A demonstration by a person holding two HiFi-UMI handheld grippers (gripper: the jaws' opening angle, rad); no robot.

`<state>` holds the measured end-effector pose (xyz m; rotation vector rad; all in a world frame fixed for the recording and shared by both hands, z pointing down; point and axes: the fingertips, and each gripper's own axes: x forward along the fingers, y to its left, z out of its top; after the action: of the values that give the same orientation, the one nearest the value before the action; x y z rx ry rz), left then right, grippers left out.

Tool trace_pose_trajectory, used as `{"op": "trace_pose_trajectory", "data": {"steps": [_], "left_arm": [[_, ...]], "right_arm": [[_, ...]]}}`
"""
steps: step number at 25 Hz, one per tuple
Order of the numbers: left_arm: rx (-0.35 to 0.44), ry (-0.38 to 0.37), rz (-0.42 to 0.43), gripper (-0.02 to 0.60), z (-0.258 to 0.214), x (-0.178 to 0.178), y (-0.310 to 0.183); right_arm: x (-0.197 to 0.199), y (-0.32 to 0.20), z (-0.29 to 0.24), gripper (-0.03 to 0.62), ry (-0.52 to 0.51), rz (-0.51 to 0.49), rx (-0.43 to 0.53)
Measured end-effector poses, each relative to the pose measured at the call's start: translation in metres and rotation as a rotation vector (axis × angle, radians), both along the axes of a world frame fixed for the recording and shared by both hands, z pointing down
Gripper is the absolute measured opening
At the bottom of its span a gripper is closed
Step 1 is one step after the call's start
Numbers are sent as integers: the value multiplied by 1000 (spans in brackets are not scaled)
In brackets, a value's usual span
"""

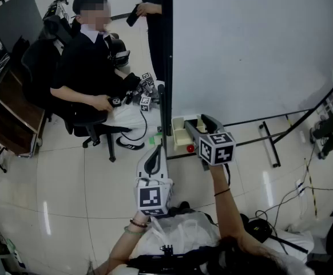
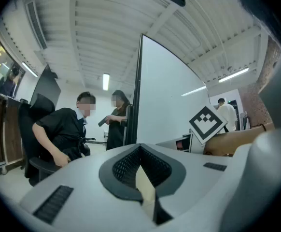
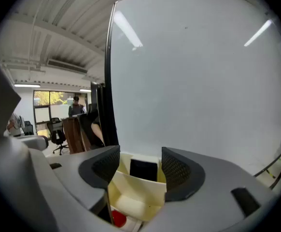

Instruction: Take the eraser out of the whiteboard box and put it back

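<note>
The black eraser (image 3: 144, 170) lies in the far compartment of the cream whiteboard box (image 3: 135, 193), which hangs at the whiteboard's lower left corner. My right gripper (image 3: 140, 163) is open, tilted a little downward, with one jaw to each side of the box and the eraser ahead between them, untouched. In the head view the right gripper (image 1: 201, 125) hovers over the box (image 1: 180, 133) and hides the eraser. My left gripper (image 1: 154, 153) is held level below and left of the box, away from it. Its jaws (image 2: 140, 154) are shut with nothing in them.
The large whiteboard (image 1: 252, 44) on its black stand fills the right. A small red round thing (image 1: 190, 148) sits at the box's near end. A seated person (image 1: 83, 67) and a standing person (image 1: 152, 7) are at the left, with a wooden desk (image 1: 6, 113) beyond.
</note>
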<state>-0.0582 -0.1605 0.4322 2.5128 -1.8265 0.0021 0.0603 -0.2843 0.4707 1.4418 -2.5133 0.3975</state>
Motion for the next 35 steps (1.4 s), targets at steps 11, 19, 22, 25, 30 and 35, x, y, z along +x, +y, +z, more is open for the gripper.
{"op": "trace_pose_trajectory", "data": {"steps": [11, 19, 22, 25, 30, 35], "left_arm": [[-18, 37, -76, 3, 13, -27, -3], [-6, 45, -35, 3, 2, -20, -2], [-8, 43, -26, 3, 4, -21, -3], [-23, 48, -14, 3, 10, -18, -3], [-19, 25, 48, 3, 5, 0, 0], [-37, -58, 89, 2, 9, 13, 0]], "right_arm": [[-5, -18, 46, 283, 223, 31, -209], [-5, -18, 19, 245, 144, 34, -95], [0, -5, -22, 245, 87, 31, 28], [7, 14, -58, 244, 77, 18, 112], [17, 51, -90, 245, 81, 3, 186], [15, 62, -86, 244, 70, -5, 183]]}}
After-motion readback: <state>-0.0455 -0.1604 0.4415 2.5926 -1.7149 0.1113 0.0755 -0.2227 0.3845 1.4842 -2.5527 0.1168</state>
